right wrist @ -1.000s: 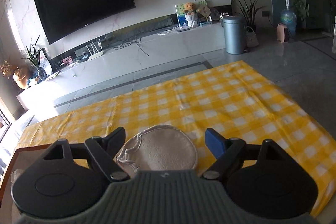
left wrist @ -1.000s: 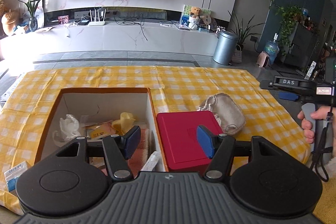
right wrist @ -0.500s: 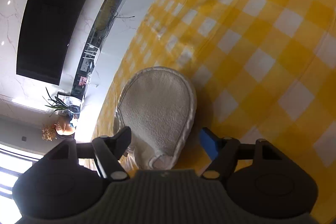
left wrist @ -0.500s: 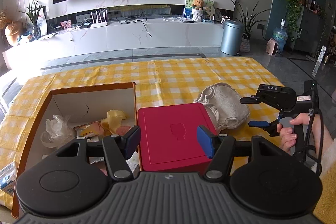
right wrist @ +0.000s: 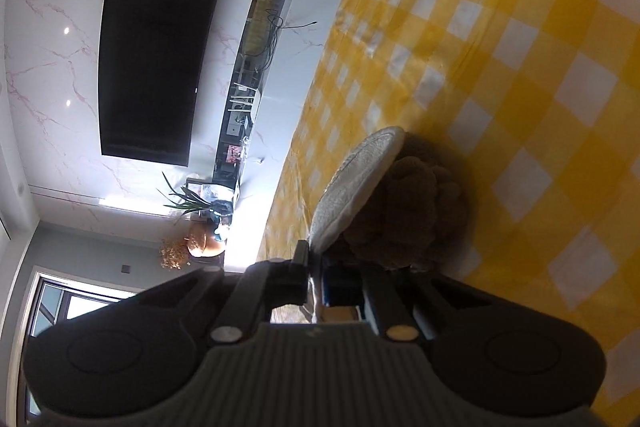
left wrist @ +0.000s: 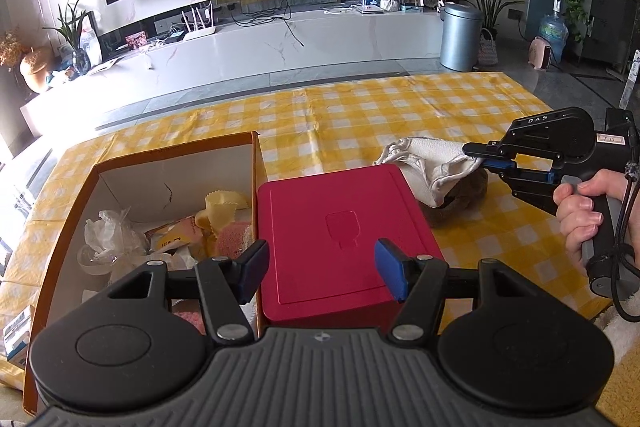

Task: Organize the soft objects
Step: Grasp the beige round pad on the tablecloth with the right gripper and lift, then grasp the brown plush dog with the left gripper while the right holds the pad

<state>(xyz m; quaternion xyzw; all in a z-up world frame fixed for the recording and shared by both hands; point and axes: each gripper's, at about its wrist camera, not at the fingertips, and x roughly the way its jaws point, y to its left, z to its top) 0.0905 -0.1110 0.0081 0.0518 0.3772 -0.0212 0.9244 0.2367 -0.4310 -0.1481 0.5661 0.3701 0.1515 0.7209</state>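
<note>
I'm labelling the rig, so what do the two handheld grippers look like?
Both are black plastic with blue-padded fingers. The left gripper shows a grey ribbed base and two round discs. The right gripper bears white "DAS" lettering, a grey handle and a black cord.

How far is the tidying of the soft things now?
Done: cloths and a sponge lie in the open cardboard box. In hand: the right gripper is shut on the beige mitt's edge, lifting it. Left: moving the mitt to the box; the left gripper is open, empty.

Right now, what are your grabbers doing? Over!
Right gripper shut on cream mitt. Left gripper open, empty, above red box. Cardboard box open, path clear.
</note>
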